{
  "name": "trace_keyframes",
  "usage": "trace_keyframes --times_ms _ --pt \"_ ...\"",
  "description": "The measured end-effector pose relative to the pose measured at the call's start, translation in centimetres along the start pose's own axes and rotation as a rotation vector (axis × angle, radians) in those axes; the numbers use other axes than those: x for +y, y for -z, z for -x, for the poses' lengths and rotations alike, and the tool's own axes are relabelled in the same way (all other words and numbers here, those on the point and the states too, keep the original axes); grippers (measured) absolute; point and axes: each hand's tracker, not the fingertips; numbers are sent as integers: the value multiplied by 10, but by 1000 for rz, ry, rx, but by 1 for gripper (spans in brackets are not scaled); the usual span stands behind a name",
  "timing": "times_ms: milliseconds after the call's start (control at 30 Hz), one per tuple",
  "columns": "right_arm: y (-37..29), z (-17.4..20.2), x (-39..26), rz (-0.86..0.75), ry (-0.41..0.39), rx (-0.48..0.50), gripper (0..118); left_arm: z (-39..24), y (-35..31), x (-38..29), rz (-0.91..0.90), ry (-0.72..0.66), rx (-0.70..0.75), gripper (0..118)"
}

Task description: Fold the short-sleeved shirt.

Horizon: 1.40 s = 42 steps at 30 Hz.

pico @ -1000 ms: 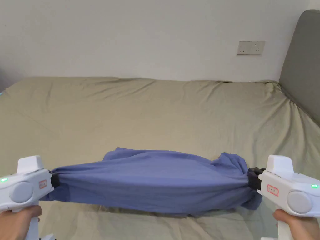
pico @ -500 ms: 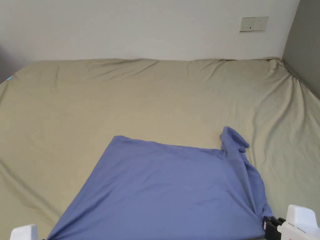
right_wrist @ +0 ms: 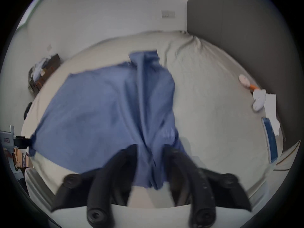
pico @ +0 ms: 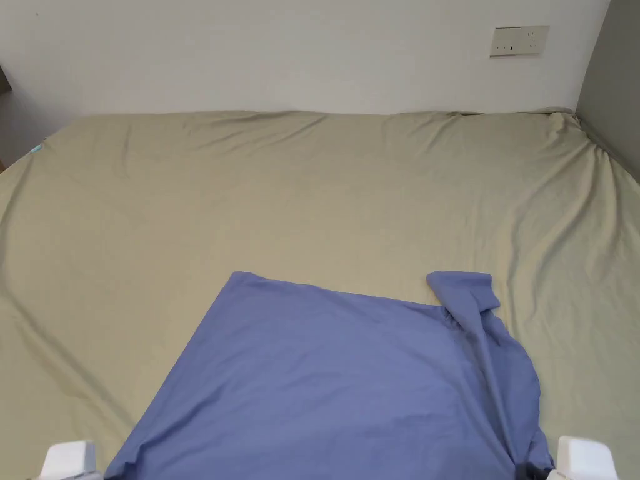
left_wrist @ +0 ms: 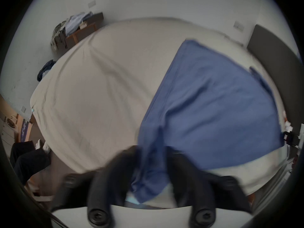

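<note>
A blue short-sleeved shirt [pico: 337, 375] lies spread on the bed, its far edge toward the wall and one sleeve [pico: 465, 290] sticking out at the far right. In the left gripper view my left gripper [left_wrist: 152, 151] is shut on the shirt's [left_wrist: 210, 103] near left corner. The right gripper view has my right gripper [right_wrist: 149, 149] shut on bunched cloth at the shirt's [right_wrist: 102, 109] near right corner. The white tops of both grippers peek in at the head view's bottom edge, left gripper [pico: 69, 459] and right gripper [pico: 581, 459].
The bed's olive sheet [pico: 325, 194] stretches wide beyond the shirt. A grey headboard [right_wrist: 246, 39] stands on the right, with white items [right_wrist: 259, 100] near it. A wall [pico: 281, 50] runs behind. Beside the bed's far left corner is furniture piled with clothes [left_wrist: 74, 26].
The shirt, held stretched and bunched in the air a second ago, has been flung forward and laid flat on the bed. Both grippers dropped low and pulled back toward me.
</note>
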Motion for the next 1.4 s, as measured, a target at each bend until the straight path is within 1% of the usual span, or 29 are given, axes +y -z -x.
trace_keyframes --times_ms 33,67,100,133,167,200,300,433,467,533,567,600,633,667,700,733,767,800,833,933,1067,1100,1167,1300,1400 --pt "-10 -3 10 -58 -2 9 55 -5 -11 8 -60 -7 -26 70" --pt "-18 -7 21 -109 -3 8 76 -12 -22 16 -115 -3 -50 96" --pt "-30 -3 33 -168 -5 -1 101 -21 -35 26 -180 4 -79 117" --pt "-43 0 45 -235 -7 -5 113 -29 -49 36 -252 11 -106 118" --pt "-55 4 56 -302 -10 -5 116 -38 -63 45 -321 21 -127 118" --pt "-65 -1 67 -381 -19 -2 115 -48 -76 55 -389 33 -145 118" --pt "-95 8 94 -540 -51 -18 115 -76 -110 79 -566 65 -164 118" --pt "-121 16 114 -710 -71 -59 115 -107 -135 95 -767 103 -137 118" --pt "-121 13 117 -743 -73 -75 115 -114 -138 98 -801 112 -131 117" --pt "-126 16 122 -792 -84 -113 112 -126 -141 103 -846 107 -106 113" --pt "-127 18 123 -809 -91 -130 108 -130 -142 105 -859 102 -105 106" --pt "-128 19 125 -822 -94 -139 95 -135 -141 106 -872 93 -110 86" --pt "-128 19 126 -830 -94 -147 79 -138 -140 106 -887 89 -114 62" --pt "-128 20 127 -834 -95 -149 57 -141 -139 108 -895 88 -123 27" --pt "-127 20 129 -839 -95 -158 38 -144 -137 109 -900 84 -128 7" --pt "-123 23 132 -842 -100 -169 26 -147 -134 112 -895 83 -133 0" --pt "-120 23 135 -840 -105 -190 19 -146 -131 114 -887 81 -136 0" --pt "-119 23 137 -854 -123 -190 2 -146 -125 119 -878 80 -163 0" --pt "-117 21 139 -843 -109 -188 2 -146 -122 122 -866 72 -189 0" --pt "-108 20 147 -832 -113 -194 2 -149 -108 136 -836 73 -172 0" --pt "-96 18 160 -819 -117 -200 2 -155 -74 175 -690 113 -180 0" --pt "-92 18 163 -816 -118 -203 2 -154 -62 184 -670 92 -188 0" --pt "-81 16 170 -806 -120 -207 2 -153 -37 206 -593 124 -223 0" --pt "-58 14 183 -771 -128 -217 2 -158 31 253 -433 181 -214 0" --pt "-37 12 192 -740 -139 -229 2 -160 81 282 -334 187 -185 0"
